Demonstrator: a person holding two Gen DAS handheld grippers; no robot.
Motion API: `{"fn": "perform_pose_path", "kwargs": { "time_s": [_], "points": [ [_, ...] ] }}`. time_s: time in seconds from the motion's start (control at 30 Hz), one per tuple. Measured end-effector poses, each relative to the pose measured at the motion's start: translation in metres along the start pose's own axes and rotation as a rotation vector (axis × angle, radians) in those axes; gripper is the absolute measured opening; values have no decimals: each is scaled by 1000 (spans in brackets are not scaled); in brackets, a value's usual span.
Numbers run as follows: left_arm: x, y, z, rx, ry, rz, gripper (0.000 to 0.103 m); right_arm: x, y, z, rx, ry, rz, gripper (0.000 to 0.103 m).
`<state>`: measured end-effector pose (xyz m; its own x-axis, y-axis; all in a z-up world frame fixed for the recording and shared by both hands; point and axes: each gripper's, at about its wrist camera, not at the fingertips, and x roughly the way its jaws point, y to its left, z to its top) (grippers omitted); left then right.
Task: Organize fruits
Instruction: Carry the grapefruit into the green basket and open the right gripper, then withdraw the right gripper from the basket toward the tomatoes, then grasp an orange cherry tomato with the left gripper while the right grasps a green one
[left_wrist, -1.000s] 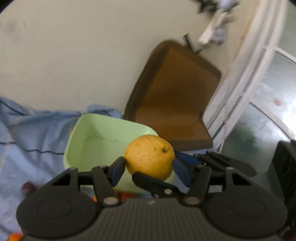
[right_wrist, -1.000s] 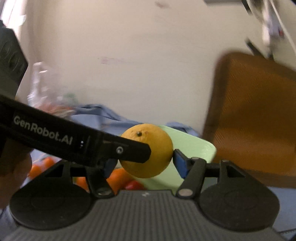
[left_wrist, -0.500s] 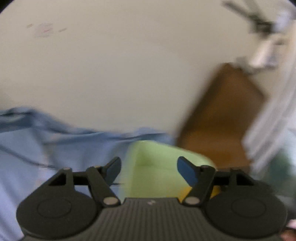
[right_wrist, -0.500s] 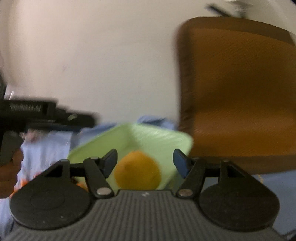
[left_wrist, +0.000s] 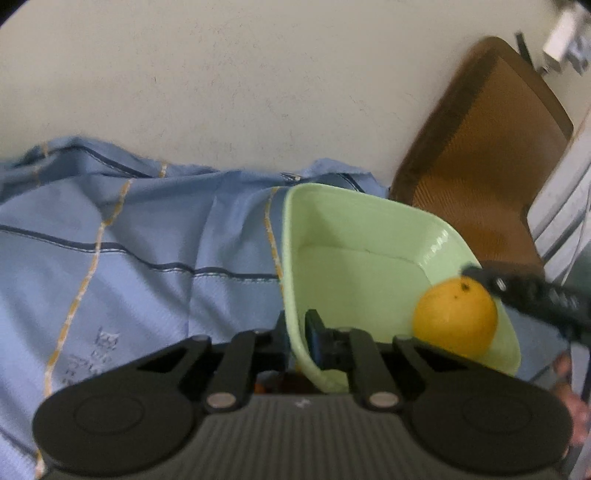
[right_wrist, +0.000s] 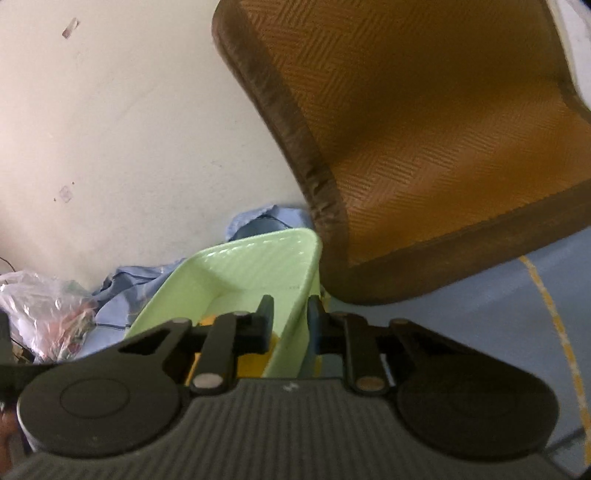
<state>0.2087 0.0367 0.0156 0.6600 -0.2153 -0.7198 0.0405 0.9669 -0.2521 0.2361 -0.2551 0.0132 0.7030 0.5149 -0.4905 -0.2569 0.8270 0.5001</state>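
Observation:
A pale green tray (left_wrist: 369, 236) rests on a blue cloth. A yellow-orange fruit (left_wrist: 455, 320) lies inside it near the right wall. My left gripper (left_wrist: 297, 343) is shut on the tray's near left rim. My right gripper (right_wrist: 290, 325) is shut on the tray's right wall (right_wrist: 295, 295); a bit of the yellow fruit (right_wrist: 255, 363) shows under its left finger. The right gripper's black body (left_wrist: 532, 295) shows beside the fruit in the left wrist view.
A brown woven chair back (right_wrist: 443, 129) stands just behind and right of the tray, also in the left wrist view (left_wrist: 480, 155). The striped blue cloth (left_wrist: 129, 240) covers the surface. A clear plastic bag (right_wrist: 40, 306) lies far left. A cream wall is behind.
The fruit, held between both grippers a second ago, now lies in the tray. Both grippers then opened, moved to the tray's opposite rims and shut on them.

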Motion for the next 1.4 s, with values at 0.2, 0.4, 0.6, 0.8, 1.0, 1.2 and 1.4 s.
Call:
{"fn": "perform_pose_path", "kwargs": {
  "time_s": [0.2,0.4,0.6,0.8,1.0,1.2,1.4],
  "points": [
    [-44,11,-6,-35,-88,-44,54,-21,8,-4,-75,-99,-25,26],
    [-109,65,-44,-129,-199,-82,53,-80,16,-37,-240,-127,77,30],
    [-143,109,-89,-209,-220,-42,53,-88,48,-90,-415,-10,127,32],
    [-149,109,-122,-189,-208,-84,54,-80,98,-115,-619,22,146,32],
    [-131,80,-132,-78,-176,-72,56,-64,143,-136,-839,27,158,32],
    [-118,62,-136,36,-199,44,30,-39,167,-139,-973,52,166,32],
    [-132,68,-147,28,-210,12,30,-11,191,-143,-1108,77,180,32]
  ]
}}
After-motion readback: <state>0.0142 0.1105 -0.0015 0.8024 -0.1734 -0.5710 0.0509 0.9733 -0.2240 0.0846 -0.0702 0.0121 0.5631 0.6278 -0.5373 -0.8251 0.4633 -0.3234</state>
